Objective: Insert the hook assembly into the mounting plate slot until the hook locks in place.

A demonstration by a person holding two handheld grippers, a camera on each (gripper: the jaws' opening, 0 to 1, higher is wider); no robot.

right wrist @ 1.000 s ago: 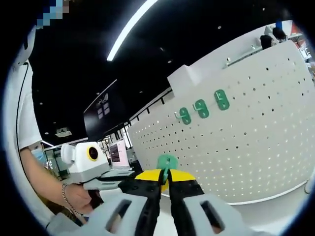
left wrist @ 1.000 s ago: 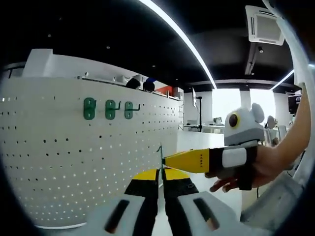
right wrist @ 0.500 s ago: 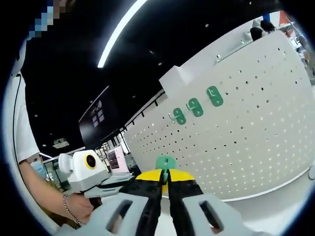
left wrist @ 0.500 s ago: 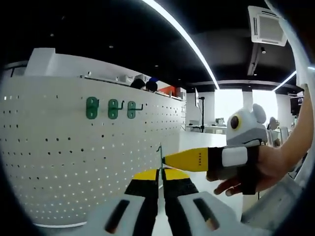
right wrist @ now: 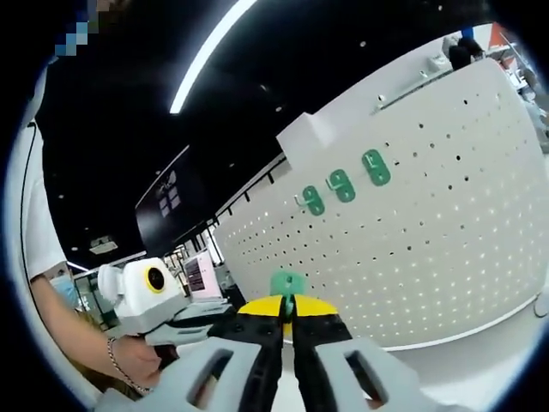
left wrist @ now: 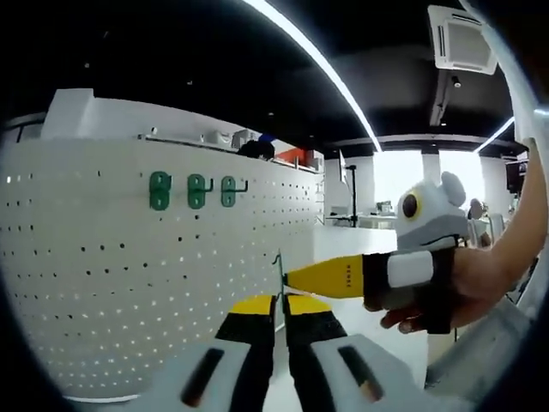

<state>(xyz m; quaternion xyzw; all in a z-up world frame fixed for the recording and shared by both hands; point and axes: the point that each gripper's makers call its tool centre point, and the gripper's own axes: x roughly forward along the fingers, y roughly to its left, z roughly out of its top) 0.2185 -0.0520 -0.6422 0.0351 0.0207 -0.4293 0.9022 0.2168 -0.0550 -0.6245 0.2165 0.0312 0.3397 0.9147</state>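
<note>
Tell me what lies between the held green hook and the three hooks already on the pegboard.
Nothing: in the right gripper view, bare pegboard separates the held green hook from the three mounted hooks.

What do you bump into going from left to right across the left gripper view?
White perforated pegboard wall → three green hooks mounted on it → left gripper → yellow-tipped right gripper held in a person's hand.

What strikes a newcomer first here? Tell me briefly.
The big white perforated pegboard wall with three green plastic hook plates mounted in a row near its top. Next, the right gripper, shut on a green hook piece held up before that board, with the left gripper closed beside it.
</note>
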